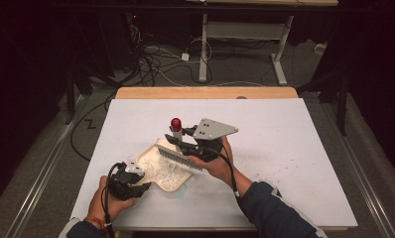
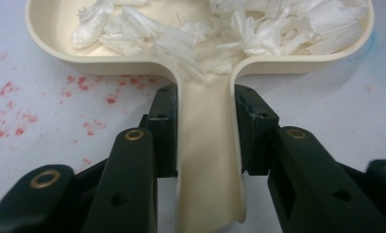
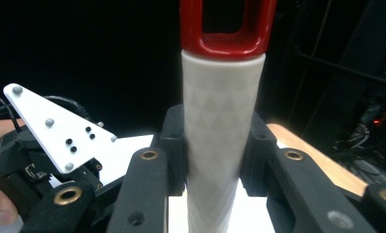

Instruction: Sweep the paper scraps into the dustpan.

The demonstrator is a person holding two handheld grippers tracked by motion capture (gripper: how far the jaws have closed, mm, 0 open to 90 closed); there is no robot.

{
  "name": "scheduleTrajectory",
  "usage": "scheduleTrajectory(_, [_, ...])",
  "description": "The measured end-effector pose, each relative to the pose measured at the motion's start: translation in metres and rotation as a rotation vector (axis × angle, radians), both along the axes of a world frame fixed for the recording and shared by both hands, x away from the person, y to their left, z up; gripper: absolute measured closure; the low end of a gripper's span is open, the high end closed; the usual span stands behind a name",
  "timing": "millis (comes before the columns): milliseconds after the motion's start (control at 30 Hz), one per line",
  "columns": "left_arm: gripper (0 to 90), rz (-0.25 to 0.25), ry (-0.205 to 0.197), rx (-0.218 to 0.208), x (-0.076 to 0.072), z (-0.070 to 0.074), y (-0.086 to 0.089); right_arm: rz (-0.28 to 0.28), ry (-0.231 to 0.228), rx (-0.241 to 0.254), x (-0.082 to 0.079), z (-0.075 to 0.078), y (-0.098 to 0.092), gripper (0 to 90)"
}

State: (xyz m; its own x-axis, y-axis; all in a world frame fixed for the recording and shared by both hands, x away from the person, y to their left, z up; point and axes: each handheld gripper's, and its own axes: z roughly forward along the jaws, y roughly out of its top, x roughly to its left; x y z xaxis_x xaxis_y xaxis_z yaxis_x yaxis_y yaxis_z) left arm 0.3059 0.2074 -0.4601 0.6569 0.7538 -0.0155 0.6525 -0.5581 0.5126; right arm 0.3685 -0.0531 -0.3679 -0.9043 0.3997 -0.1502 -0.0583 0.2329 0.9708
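A cream dustpan (image 1: 150, 154) lies on the white table cover, with white paper shreds (image 1: 168, 174) in it. My left gripper (image 1: 138, 174) is shut on the dustpan's handle (image 2: 208, 145); both pads press its sides, and the shreds (image 2: 181, 34) lie just past it. My right gripper (image 1: 178, 140) is shut on a brush's white handle (image 3: 222, 126), which ends in a red loop (image 3: 225, 29). The brush stands handle up, red tip (image 1: 176, 122) on top, with its bristles (image 1: 179, 157) over the pan's far side. The left gripper (image 3: 36, 160) also appears at the left of the right gripper view.
The white cover (image 1: 285, 144) spreads wide to the right and far side, with a wooden table edge (image 1: 205, 92) behind. Red specks (image 2: 11, 87) mark the surface beside the pan. Cables (image 1: 156, 59) and a desk frame (image 1: 203, 49) are on the floor beyond.
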Motion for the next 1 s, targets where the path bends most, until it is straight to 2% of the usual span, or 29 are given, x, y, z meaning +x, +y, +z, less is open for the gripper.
scheduleTrajectory(267, [63.4,0.004,0.004,0.002,-0.005,0.002,0.011,-0.036,0.009,-0.018,-0.018,0.017,-0.041,70.0])
scheduleTrajectory(467, [63.4,-0.035,0.027,0.028,-0.015,0.007,0.016,-0.074,0.031,-0.041,-0.026,0.015,-0.065,70.0])
scheduleTrajectory(667, [63.3,-0.043,0.039,0.035,-0.017,0.006,0.015,-0.059,0.069,-0.068,-0.040,0.012,-0.088,70.0])
scheduleTrajectory(833, [63.4,-0.040,0.051,0.044,-0.016,0.004,0.015,-0.022,0.130,-0.116,-0.050,0.006,-0.093,70.0])
scheduleTrajectory(1000, [63.3,-0.036,0.053,0.042,-0.016,0.003,0.014,-0.028,0.131,-0.139,-0.043,-0.004,-0.080,70.0])
